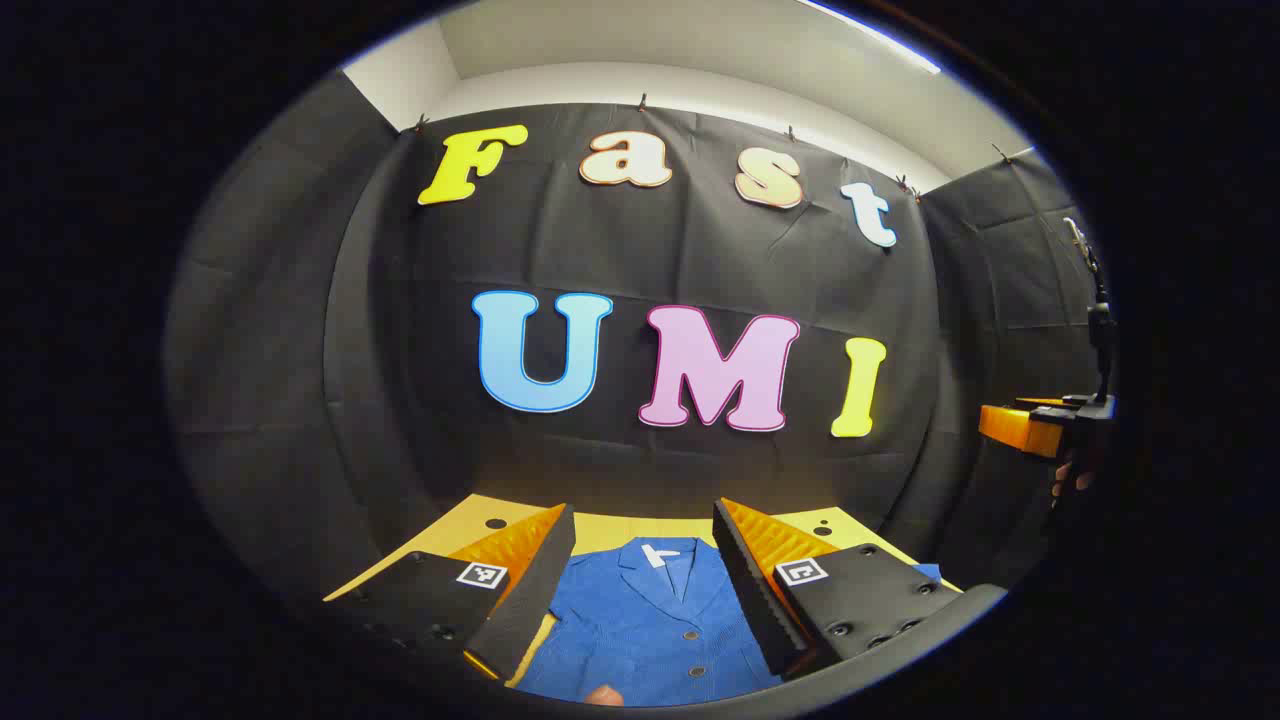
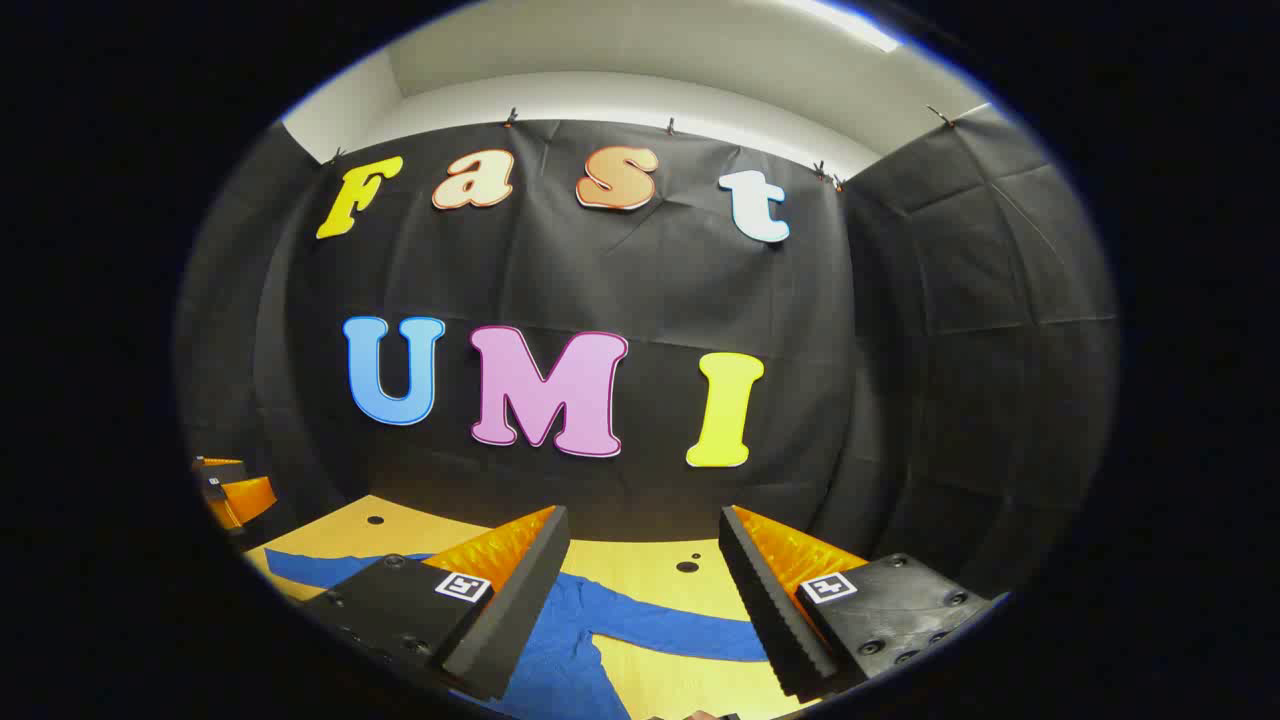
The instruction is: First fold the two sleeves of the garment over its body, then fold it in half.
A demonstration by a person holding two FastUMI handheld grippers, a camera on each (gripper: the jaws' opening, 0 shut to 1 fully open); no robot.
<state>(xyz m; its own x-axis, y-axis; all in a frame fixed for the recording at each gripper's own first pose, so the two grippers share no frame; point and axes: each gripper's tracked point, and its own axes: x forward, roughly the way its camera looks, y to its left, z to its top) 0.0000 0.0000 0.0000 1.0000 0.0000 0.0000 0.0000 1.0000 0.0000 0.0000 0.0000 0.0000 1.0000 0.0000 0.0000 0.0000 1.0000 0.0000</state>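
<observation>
We log: blue garment [image 1: 640,625] flat on yellow table [image 2: 640,560]; left gripper [image 1: 640,540] and right gripper [image 2: 645,540] agape, empty

I find a recording booth: black cloth walls [image 2: 960,330] clipped below a white ceiling [image 1: 700,50], yellow table [image 2: 660,560].

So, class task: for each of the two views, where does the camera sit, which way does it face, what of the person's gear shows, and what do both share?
Left gripper view: rides on the left gripper, above the table's near side, facing the wall; looks at the shirt's collar and buttons; its fingers are apart; the right gripper shows at far right.
Right gripper view: rides on the right gripper, facing the same wall; looks at a spread sleeve; fingers apart; the left gripper shows at far left.
Shared: the shirt, table and wall.
</observation>
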